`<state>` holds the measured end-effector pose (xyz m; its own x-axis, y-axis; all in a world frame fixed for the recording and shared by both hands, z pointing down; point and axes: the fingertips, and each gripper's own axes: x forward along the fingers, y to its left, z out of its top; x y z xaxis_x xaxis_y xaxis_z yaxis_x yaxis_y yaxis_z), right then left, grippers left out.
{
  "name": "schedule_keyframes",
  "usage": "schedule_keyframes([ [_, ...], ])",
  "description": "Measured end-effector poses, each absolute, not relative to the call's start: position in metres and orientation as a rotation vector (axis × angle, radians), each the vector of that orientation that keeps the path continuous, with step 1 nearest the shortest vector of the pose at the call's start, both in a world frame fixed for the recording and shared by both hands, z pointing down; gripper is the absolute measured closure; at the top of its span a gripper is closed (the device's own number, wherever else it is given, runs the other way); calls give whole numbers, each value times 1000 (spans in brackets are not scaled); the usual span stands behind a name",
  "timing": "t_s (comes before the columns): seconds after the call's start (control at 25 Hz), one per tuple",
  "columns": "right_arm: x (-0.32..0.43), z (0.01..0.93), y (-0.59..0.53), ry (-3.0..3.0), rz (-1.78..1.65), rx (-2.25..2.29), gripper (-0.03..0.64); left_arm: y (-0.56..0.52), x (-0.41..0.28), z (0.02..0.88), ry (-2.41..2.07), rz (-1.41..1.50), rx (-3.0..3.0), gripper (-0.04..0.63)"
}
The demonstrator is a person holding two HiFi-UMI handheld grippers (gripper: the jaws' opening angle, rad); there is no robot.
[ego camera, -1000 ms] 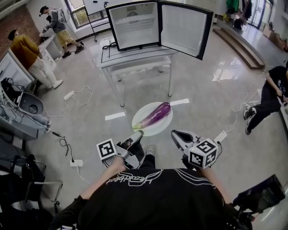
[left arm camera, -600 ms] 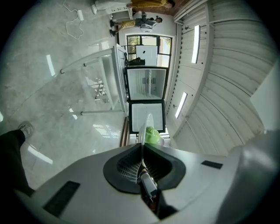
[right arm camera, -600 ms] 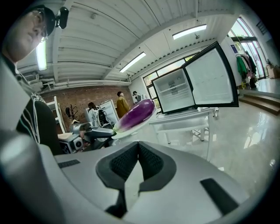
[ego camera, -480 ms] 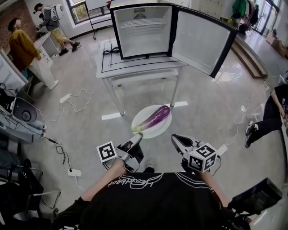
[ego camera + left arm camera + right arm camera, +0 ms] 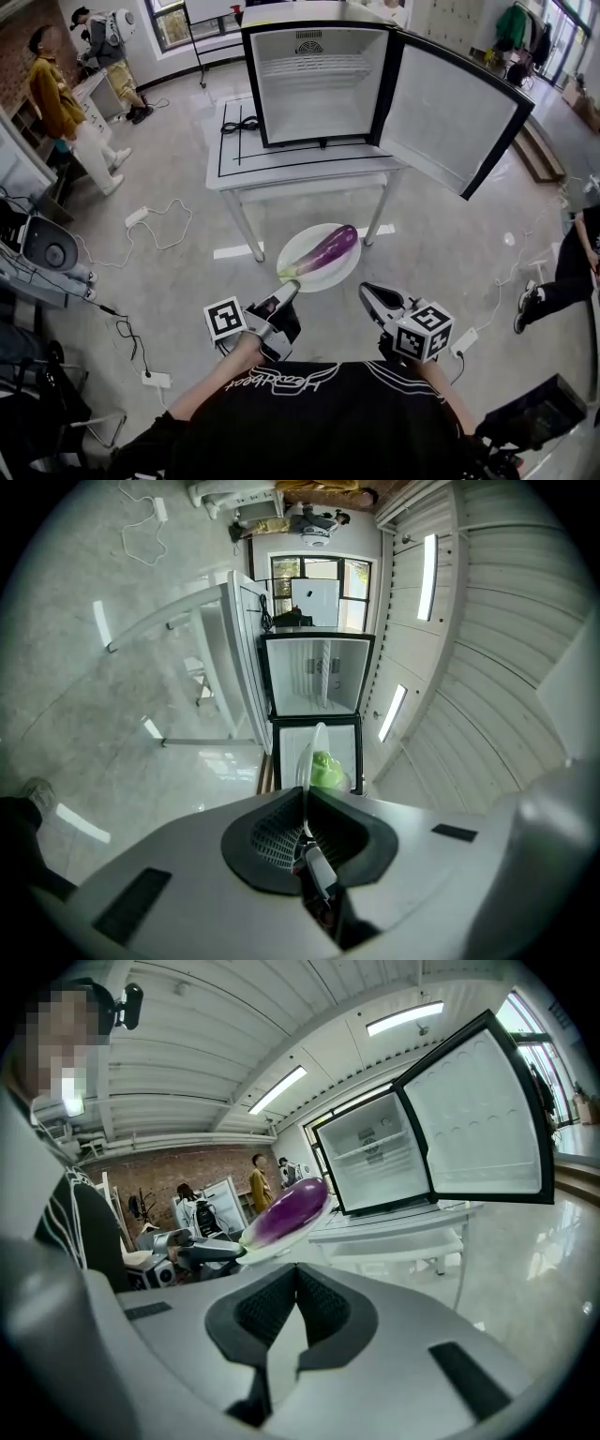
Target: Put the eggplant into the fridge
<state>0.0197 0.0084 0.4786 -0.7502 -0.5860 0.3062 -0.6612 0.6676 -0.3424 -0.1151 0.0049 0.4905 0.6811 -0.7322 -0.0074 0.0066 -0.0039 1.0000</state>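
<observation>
Two grippers noted. Left gripper is clamped on the rim of a white plate; right gripper has its jaws together on nothing, near the plate. We see the eggplant lying on the plate, above the floor. Beyond, the fridge stands on a white surface, door open.

Research laboratory in a large hall, open mini fridge on a white table ahead of the left gripper and right gripper, power strip and loose cables on polished floor to their left, people at workbenches farther left, brick wall, strip lights overhead.
</observation>
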Motion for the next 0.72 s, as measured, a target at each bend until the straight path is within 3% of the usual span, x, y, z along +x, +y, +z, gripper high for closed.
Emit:
schedule_keyframes([
  [0.72,16,485,-47,-2654,640,1117,611,-59,-134,489,-611,-664,1519,574],
])
